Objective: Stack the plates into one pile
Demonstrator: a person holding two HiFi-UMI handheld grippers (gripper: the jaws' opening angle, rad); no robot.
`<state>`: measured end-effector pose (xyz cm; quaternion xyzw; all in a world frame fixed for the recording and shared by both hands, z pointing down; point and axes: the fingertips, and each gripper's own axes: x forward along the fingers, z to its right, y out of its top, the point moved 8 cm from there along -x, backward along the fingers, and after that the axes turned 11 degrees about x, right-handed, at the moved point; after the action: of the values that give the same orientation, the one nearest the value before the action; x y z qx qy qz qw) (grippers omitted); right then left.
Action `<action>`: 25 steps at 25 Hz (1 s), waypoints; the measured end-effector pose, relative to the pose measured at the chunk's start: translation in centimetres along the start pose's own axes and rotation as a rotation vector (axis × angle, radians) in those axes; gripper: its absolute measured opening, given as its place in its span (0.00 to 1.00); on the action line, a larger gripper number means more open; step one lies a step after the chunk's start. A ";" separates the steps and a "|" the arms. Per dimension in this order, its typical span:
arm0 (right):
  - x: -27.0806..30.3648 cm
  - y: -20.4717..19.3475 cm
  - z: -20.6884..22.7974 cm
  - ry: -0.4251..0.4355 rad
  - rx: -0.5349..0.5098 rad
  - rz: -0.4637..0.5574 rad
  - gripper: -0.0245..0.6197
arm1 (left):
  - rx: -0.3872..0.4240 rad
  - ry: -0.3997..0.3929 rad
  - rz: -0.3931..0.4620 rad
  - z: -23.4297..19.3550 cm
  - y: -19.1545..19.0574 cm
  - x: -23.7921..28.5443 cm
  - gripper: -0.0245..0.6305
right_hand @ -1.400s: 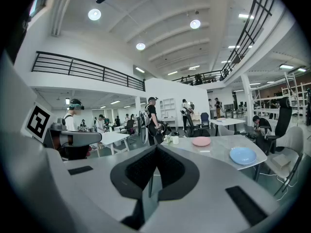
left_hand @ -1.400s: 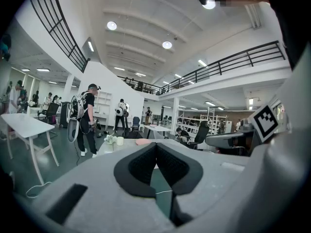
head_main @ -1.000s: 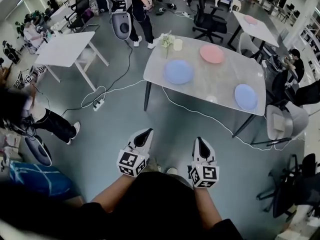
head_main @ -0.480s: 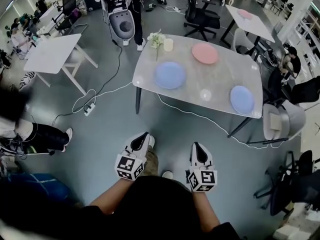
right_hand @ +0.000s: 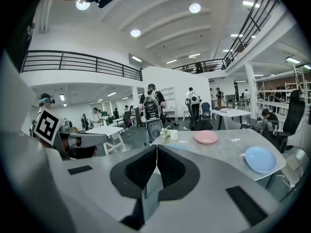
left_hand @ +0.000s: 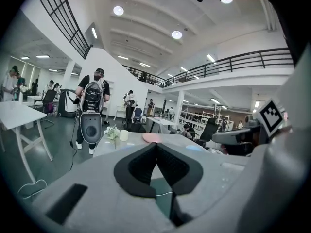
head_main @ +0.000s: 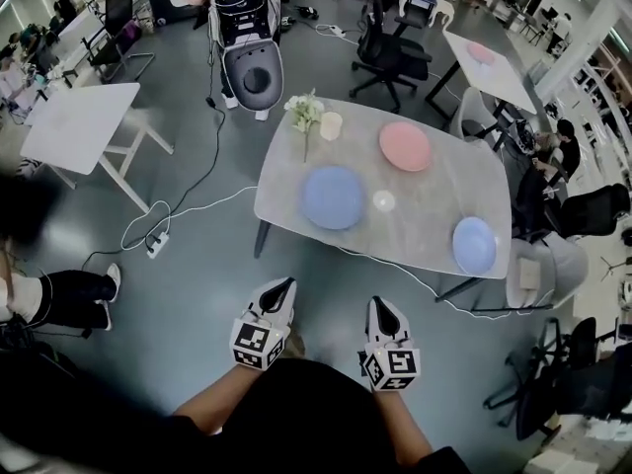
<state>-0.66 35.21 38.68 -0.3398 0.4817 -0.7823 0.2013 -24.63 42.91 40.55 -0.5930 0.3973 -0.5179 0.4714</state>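
Observation:
Three plates lie apart on a grey table (head_main: 434,215): a large blue plate (head_main: 334,197) near its left front, a pink plate (head_main: 405,146) at the back, a small blue plate (head_main: 474,245) at the right front. My left gripper (head_main: 285,285) and right gripper (head_main: 379,304) are both shut and empty, held over the floor short of the table's near edge. In the right gripper view, the pink plate (right_hand: 206,137) and small blue plate (right_hand: 260,159) show beyond the shut jaws. The left gripper view shows the pink plate (left_hand: 152,137) far ahead.
A vase of flowers (head_main: 304,115), a cream cup (head_main: 331,126) and a small white dish (head_main: 384,201) also stand on the table. A wheeled robot (head_main: 247,42), office chairs (head_main: 390,52), white tables (head_main: 74,126) and floor cables (head_main: 188,215) surround it. A grey chair (head_main: 543,270) sits at the table's right end.
The table and its plates have come closer and lower in the head view. Both grippers stay shut, side by side, and have advanced toward the table.

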 end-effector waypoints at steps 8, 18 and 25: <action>10.2 3.1 -2.4 -0.039 0.023 -0.019 0.06 | -0.012 -0.037 -0.002 -9.6 1.1 4.6 0.06; 16.3 4.5 -2.3 -0.091 0.046 -0.034 0.06 | -0.039 -0.067 -0.013 -15.3 1.2 9.0 0.06; 20.5 5.0 0.3 -0.104 0.056 -0.023 0.06 | -0.044 -0.073 -0.039 -16.8 -0.1 13.2 0.06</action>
<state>-14.61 19.61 41.29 -0.3798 0.4447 -0.7790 0.2262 -39.27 27.83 44.15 -0.6293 0.3794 -0.4963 0.4623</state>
